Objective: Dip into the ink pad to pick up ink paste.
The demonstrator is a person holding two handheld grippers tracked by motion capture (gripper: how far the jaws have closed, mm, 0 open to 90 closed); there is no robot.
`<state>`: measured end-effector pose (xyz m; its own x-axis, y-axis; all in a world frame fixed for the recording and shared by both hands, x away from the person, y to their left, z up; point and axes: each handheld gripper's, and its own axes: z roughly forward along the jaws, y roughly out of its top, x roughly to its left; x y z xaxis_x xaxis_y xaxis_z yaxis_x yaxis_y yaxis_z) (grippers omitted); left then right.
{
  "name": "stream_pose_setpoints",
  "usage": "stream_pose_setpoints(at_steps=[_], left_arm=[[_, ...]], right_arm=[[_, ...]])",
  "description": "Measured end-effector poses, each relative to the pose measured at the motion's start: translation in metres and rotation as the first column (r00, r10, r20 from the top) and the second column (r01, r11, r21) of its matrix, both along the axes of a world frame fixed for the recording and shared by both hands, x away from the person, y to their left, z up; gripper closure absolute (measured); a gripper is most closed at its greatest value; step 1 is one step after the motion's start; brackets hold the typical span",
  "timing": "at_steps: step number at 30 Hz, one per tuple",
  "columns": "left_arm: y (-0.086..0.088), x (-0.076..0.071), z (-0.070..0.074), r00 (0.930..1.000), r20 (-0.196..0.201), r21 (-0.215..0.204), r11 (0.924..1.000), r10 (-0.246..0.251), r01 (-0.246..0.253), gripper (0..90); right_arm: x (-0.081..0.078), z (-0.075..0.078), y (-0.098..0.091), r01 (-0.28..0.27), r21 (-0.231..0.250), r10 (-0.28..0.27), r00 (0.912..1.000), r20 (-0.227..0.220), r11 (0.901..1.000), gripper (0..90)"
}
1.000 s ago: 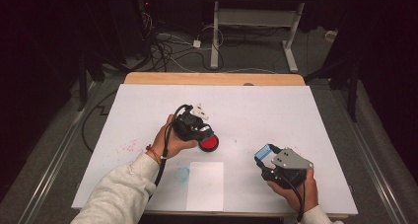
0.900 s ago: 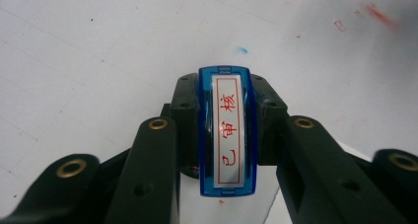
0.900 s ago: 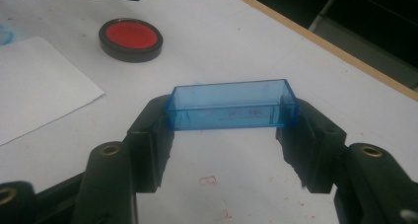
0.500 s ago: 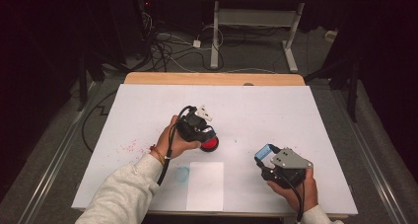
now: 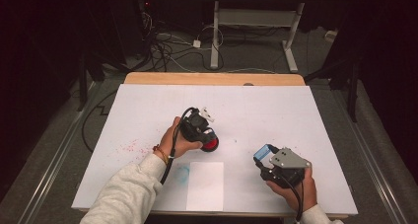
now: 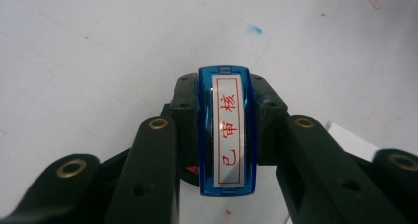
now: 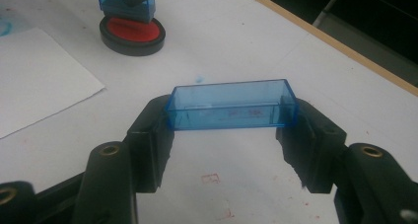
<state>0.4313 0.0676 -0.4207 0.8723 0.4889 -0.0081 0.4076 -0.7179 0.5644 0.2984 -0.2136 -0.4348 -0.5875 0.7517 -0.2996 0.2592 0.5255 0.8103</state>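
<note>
- Pressing down on the round black ink pad with its red centre (image 5: pixel 210 144), the left claw (image 6: pixel 227 135) pinches a blue translucent plastic stamp with a white label of red characters (image 6: pixel 227 130); in the right gripper view the stamp (image 7: pixel 127 2) stands upright on the pad (image 7: pixel 132 32).
- The right claw (image 7: pixel 231 130) pinches a clear blue rectangular plastic cap (image 7: pixel 231 104) by its two short ends, near the front right of the white desk (image 5: pixel 296 115).
- A white paper sheet (image 5: pixel 205 184) lies between the two hands, near the front edge.
- I judge both plastic parts light, stiff and rather slippery; thin walls of the cap may crack under hard squeezing.
- The best hold for the stamp seems its two long flat sides, as now.
- The long axis of the stamp label runs along the jaws, away from the camera; its inking face points down.
- The long axis of the cap lies across the jaws, level with the desk.
</note>
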Motion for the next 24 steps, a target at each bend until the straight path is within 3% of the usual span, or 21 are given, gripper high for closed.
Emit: stream_pose_setpoints(at_steps=[7,20,24], left_arm=[[-0.003,0.002,-0.007,0.9998,-0.019,0.002,1.0,0.007,-0.007,68.2],[-0.005,0.003,-0.013,0.9998,-0.006,-0.002,0.9998,0.019,-0.019,68.1],[-0.004,0.003,-0.014,0.9996,-0.009,-0.019,0.9995,0.026,-0.026,68.1]], right_arm=[[-0.003,-0.001,-0.001,-0.001,-0.004,0.001,1.0,-0.002,1.0,40.8],[-0.004,-0.001,0.0,-0.006,-0.009,0.006,1.0,-0.005,0.9999,40.8],[-0.004,-0.001,0.0,-0.01,-0.014,0.009,0.9999,-0.007,0.9999,40.8]])
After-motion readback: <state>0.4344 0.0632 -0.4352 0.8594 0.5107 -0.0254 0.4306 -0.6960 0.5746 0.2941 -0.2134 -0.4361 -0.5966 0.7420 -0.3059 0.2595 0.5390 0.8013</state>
